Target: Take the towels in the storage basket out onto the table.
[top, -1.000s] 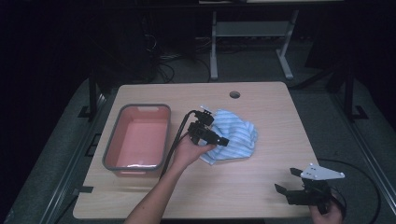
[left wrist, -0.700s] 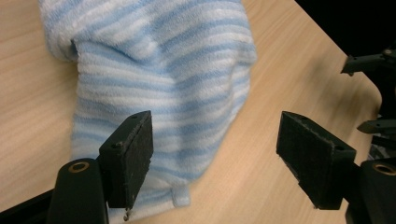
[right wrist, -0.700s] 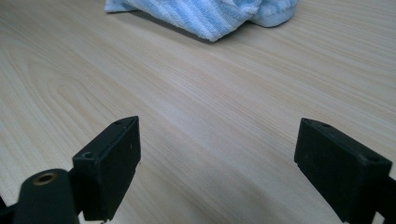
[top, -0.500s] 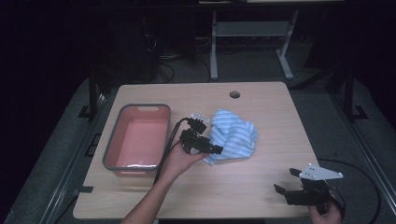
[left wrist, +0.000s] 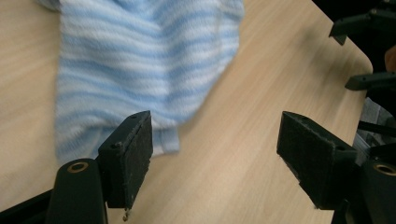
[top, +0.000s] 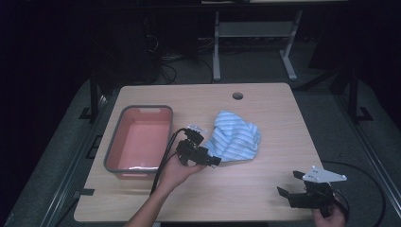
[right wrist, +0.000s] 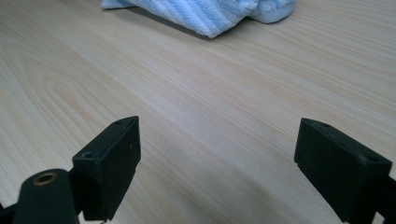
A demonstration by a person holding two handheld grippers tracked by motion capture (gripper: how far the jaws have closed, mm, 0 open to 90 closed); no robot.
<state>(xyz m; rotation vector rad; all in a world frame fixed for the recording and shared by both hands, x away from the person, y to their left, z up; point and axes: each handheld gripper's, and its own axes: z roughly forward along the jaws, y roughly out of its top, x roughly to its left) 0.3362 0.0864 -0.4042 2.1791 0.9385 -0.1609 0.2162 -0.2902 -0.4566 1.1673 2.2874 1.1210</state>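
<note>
A blue-and-white striped towel lies crumpled in the middle of the wooden table. My left gripper is at the towel's near-left corner, jaws open and pointing right. In the left gripper view the towel lies ahead. The left pad stands just over the towel's corner hem, and nothing is between the jaws of that gripper. My right gripper rests open at the table's near right corner, apart from the towel. In its own view the right gripper has bare wood between the jaws, and the towel lies far ahead.
A grey-rimmed pink bin stands on the left of the table, just left of my left hand. A round cable hole sits near the far edge. The right gripper shows beyond the table corner in the left gripper view.
My left gripper has slid off the towel's top toward the near side and a little left, ending at its near-left corner. The towel and right gripper have not moved.
</note>
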